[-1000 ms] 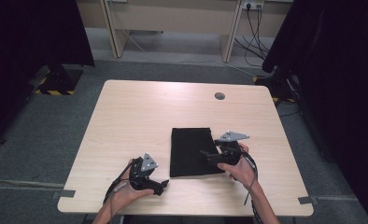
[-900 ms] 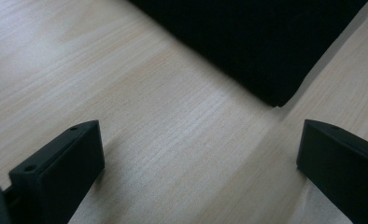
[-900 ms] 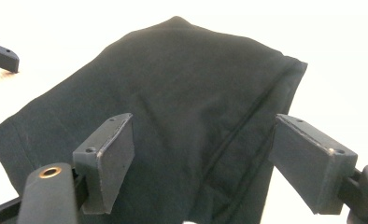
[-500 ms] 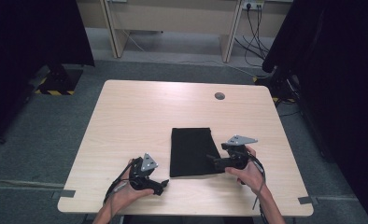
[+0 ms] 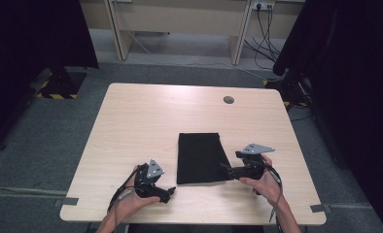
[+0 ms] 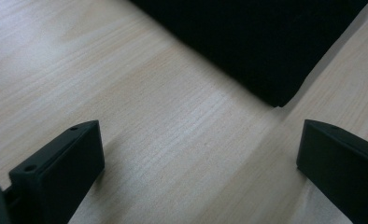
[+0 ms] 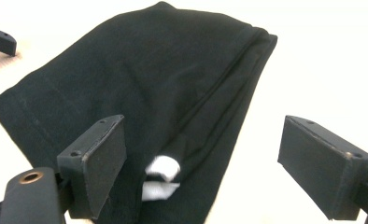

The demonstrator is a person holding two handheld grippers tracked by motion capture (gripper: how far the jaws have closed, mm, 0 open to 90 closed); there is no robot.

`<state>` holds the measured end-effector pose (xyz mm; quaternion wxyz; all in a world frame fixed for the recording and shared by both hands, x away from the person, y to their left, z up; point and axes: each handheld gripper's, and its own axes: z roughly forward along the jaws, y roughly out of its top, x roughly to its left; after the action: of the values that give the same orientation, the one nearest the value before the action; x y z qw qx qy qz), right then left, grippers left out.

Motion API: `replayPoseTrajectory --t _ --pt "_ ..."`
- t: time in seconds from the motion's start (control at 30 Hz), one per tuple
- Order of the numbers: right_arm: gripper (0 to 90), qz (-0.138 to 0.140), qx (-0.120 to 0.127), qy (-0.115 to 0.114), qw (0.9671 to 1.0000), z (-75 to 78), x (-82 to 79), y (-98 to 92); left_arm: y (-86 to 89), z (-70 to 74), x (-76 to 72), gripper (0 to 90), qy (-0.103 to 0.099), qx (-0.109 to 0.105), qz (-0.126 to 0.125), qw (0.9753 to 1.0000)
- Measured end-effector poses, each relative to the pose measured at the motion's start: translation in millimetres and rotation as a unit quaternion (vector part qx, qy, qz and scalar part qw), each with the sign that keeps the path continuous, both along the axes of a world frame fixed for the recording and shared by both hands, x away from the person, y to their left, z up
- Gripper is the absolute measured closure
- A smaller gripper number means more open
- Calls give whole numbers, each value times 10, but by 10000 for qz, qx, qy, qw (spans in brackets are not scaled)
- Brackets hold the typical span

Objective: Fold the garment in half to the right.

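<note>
The black cloth (image 5: 201, 158) lies folded into a neat rectangle on the near middle of the table (image 5: 146, 116), so the folding looks almost done; maybe one more fold or a last smoothing is left. A white label (image 7: 161, 175) peeks out at its edge. The right gripper (image 5: 227, 170) is spread wide at the cloth's right edge and holds nothing. A second ago it was over the cloth; now it is drawn back. The left gripper (image 5: 169, 194), also spread, has not moved from the near left corner.

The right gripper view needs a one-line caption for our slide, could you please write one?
Open right gripper poised over a folded black fabric garment with a small white tag, on a light wooden table.
</note>
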<state>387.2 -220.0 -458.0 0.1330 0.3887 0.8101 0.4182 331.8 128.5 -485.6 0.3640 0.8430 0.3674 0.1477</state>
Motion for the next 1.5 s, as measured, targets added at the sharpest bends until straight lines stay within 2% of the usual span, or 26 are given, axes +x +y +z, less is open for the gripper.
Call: replayPoseTrajectory --t 0.47,0.6,0.83,1.0,1.5 --pt "158 -113 -51 17 9999 -48 -94 -141 0 0 0 0 1 0 1 10000" --pt "158 -164 -183 1 9997 -62 -128 -185 0 0 0 0 1 0 1 10000" --pt "158 -212 -198 28 9996 -68 -190 -261 0 0 0 0 0 -1 6 10000" --pt "158 -263 -330 -24 9991 -74 -244 -299 0 0 1 0 0 -1 6 10000" --pt "151 -332 -801 70 9962 -204 -425 -378 1 0 1 0 0 -2 14 10000"
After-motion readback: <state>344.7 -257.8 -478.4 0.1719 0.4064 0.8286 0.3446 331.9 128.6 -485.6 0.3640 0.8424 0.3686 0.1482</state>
